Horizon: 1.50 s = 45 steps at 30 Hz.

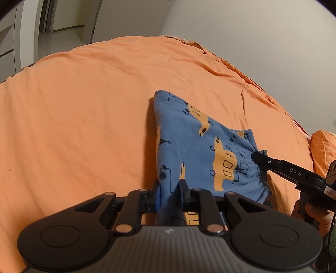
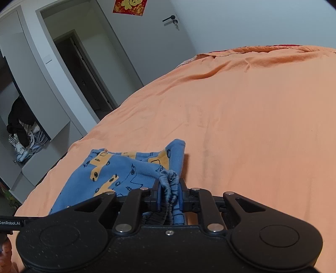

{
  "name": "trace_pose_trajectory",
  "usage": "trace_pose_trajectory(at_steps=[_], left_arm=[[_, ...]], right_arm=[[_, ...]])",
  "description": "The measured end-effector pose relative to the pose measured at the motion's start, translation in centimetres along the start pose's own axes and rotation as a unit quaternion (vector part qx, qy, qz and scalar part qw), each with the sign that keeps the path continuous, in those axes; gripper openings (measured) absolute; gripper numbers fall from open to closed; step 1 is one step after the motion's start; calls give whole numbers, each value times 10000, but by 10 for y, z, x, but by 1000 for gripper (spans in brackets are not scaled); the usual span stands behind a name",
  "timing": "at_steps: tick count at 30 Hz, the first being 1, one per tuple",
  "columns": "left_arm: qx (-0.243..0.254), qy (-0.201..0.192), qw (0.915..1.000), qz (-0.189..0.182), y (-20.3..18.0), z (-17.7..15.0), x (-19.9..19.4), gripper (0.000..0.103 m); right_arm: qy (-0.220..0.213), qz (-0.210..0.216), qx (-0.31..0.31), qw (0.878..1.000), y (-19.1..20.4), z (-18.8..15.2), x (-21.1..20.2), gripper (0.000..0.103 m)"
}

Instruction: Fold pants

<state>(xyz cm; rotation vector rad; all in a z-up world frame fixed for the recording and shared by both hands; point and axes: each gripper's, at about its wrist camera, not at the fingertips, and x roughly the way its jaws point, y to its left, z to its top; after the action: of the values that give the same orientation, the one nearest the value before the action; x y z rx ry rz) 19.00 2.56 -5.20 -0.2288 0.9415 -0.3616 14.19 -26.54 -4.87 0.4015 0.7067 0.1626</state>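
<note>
- Pinching a fold of the blue fleece pants printed with orange cars (image 1: pixel 201 147) between the nearly closed jaws of the black left gripper (image 1: pixel 169 196), cloth bunching in the narrow gap and trailing back under the gripper body.
- Clamping the gathered elastic waistband (image 2: pixel 170 184) of the same pants in the nearly closed jaws of the black right gripper (image 2: pixel 169 196), blue pads pressing on both sides of the ruffled band.
- Showing, from the left wrist view, the right gripper (image 1: pixel 257 158) reaching in from the right edge and biting the waistband corner, with part of a hand (image 1: pixel 310 216) wrapping its handle.
- Reading "DAS" in pale letters along the right gripper's finger in the left wrist view; reading "GenRobot.AI" on a black part at the left edge of the right wrist view; carrying gold characters too small to read on a red paper square (image 2: pixel 129 6) on the grey door (image 2: pixel 151 42).
- Lying folded on the orange bedsheet (image 1: pixel 84 105), close in front of both grippers, partly lifted at the two held points.
- Running with the long axis from the grippers away across the bed, tapering to a far tip, waistband at the near right.
</note>
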Motion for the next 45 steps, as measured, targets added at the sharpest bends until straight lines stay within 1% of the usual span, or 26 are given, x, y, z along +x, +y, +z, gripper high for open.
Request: trace_pose_trajectory(at_steps=[4,7,9,11,14,17,19,21,24,26,27,29,33,36,40,43,45], left_arm=[[166,-154,9997,-96,-5,4,-8,16],[174,-331,9990,-254,-5,10,-15,16],[169,-495,9982,-291,-6,17,-20,16],[221,-746,9965,-294,-9,32,-22,16],[179,-1103,9931,-350,-8,62,-21,16],[188,-1470,9885,-299,-5,92,-12,16],[76,-1572,9871,-300,2,103,0,16],[-76,-1515,9881,-270,11,107,18,16],[-368,-1152,9925,-161,30,101,52,16],[-428,-843,9955,-30,39,94,72,16],[-417,-772,9961,49,41,91,77,16],[-441,-795,9959,-1,43,88,79,16],[-561,-751,9956,-73,46,91,83,17],[-561,-740,9956,-100,51,86,82,18],[-548,-733,9958,-83,51,90,83,19],[-448,-739,9963,33,49,91,80,28],[-452,-746,9961,88,49,91,78,37]], right_arm=[[-149,-49,-117,9998,9,3,-7,13],[-271,-15,-171,9995,17,8,-14,13],[-382,14,-252,9990,22,14,-18,13],[-503,55,-332,9982,27,21,-21,12],[-712,105,-405,9966,32,37,-19,12],[-857,117,-528,9948,36,64,-3,12],[-893,109,-641,9939,38,86,16,12],[-837,108,-615,9945,35,105,39,12],[-575,50,-693,9959,30,120,77,12],[-263,-45,-784,9966,25,120,104,12],[-92,-123,-844,9963,23,117,116,12],[85,-269,-893,9956,16,110,131,12],[4,-58,-443,9990,-6,105,135,12],[-22,-51,-490,9988,-7,103,135,13],[-20,-69,-524,9986,-2,100,132,13],[-6,-127,-581,9982,2,101,132,15],[9,-192,-614,9979,5,101,131,18]])
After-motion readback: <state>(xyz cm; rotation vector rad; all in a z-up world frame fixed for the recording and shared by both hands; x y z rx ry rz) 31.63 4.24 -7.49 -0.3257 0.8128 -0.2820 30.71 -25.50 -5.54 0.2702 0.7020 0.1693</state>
